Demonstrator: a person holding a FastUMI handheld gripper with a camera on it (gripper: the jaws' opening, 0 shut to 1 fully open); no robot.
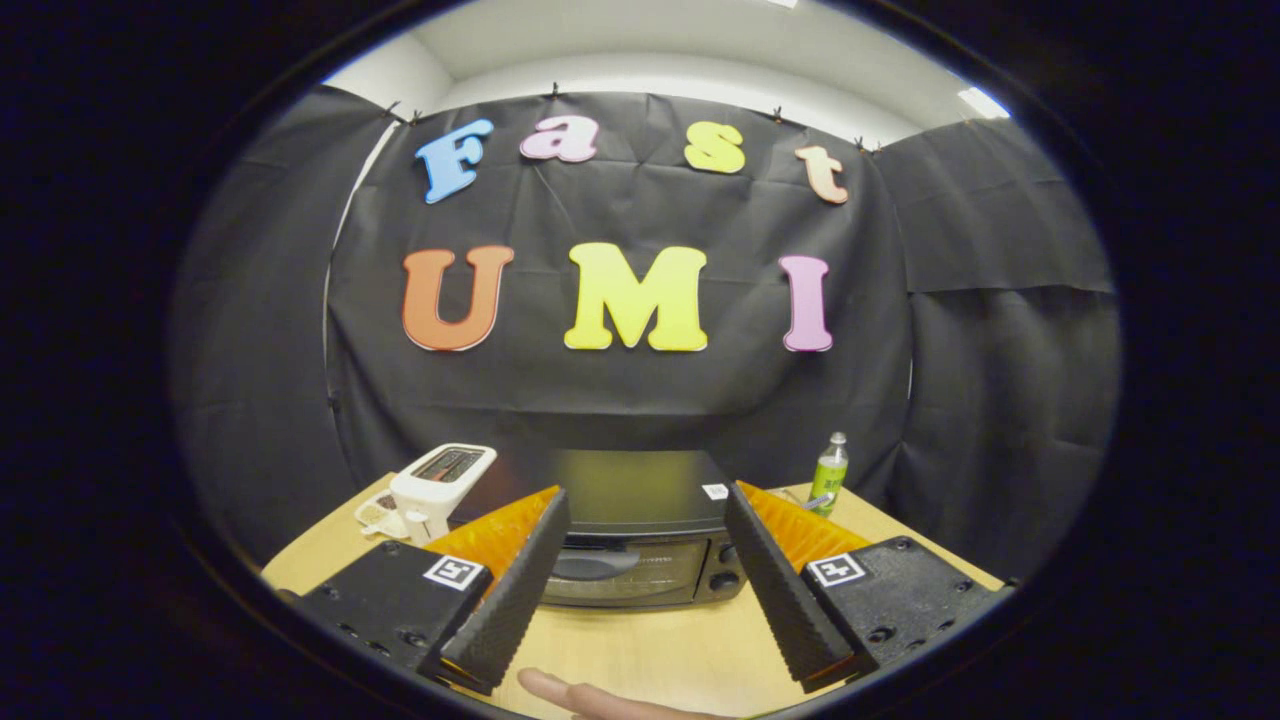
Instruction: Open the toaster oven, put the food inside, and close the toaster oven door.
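A dark toaster oven (640, 530) stands on the wooden table (650, 650), beyond my fingers and between them in the view. Its glass door (620, 570) is closed, with a handle across the top and two knobs (724, 566) at its right. My gripper (640, 590) hovers above the table in front of the oven, open, with nothing between its fingers. No food can be made out.
A white pop-up toaster (437, 488) sits left of the oven, with a small white item beside it. A green bottle (829, 472) stands at the oven's right. A person's finger (590, 697) rests on the table's near edge below my fingers.
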